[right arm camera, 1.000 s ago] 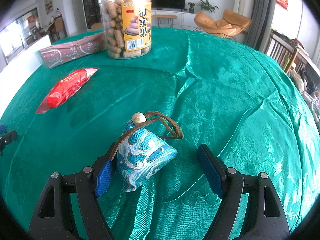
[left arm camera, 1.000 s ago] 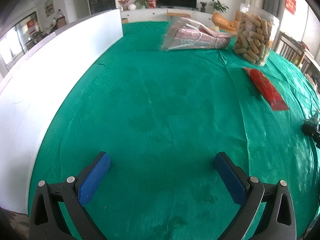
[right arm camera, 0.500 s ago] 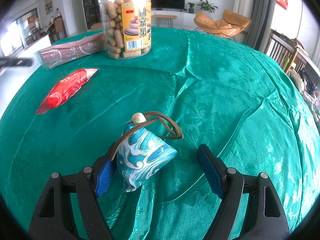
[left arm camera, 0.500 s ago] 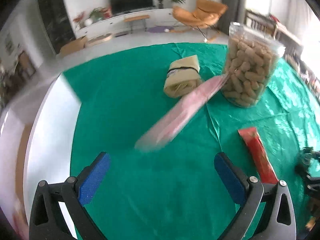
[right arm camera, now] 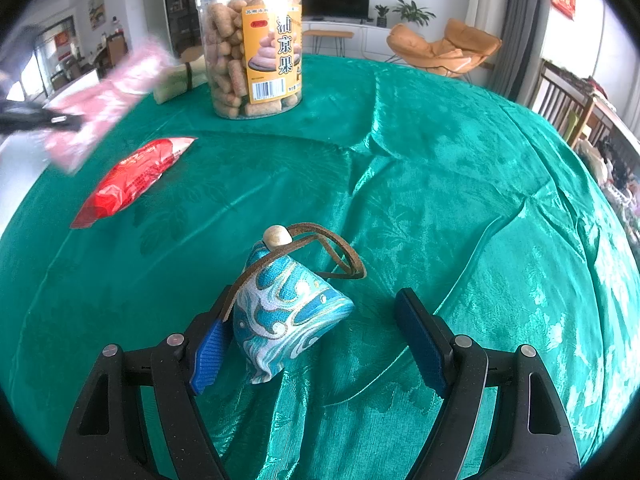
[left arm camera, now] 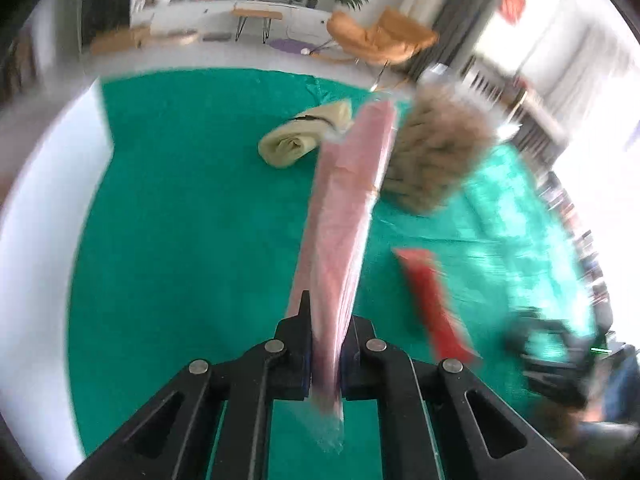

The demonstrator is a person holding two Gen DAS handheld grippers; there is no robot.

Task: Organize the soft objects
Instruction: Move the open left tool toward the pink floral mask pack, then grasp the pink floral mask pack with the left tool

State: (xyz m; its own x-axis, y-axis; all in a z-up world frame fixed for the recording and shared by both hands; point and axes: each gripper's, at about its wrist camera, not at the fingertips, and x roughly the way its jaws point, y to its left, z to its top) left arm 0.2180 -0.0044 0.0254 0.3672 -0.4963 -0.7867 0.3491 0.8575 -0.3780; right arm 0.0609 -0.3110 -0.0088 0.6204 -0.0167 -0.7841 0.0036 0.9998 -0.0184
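the long flat pink plastic-wrapped pack [left arm camera: 344, 216] is clamped edge-on in the left gripper [left arm camera: 326, 354], whose jaws have just been closing on it. its long axis runs straight out from the fingers toward the clear plastic jar of brown snack sticks [right arm camera: 252, 46], and the far end sits just left of the jar, off the green satin tablecloth [right arm camera: 440, 184]. it looks soft and pale, see-through film at the near end (pretty blurry). right gripper [right arm camera: 316, 340] is spread wide, gripping nothing; a blue and white brocade pouch with a brown cord [right arm camera: 286, 312] rests against its left pad, well in front of the jar.
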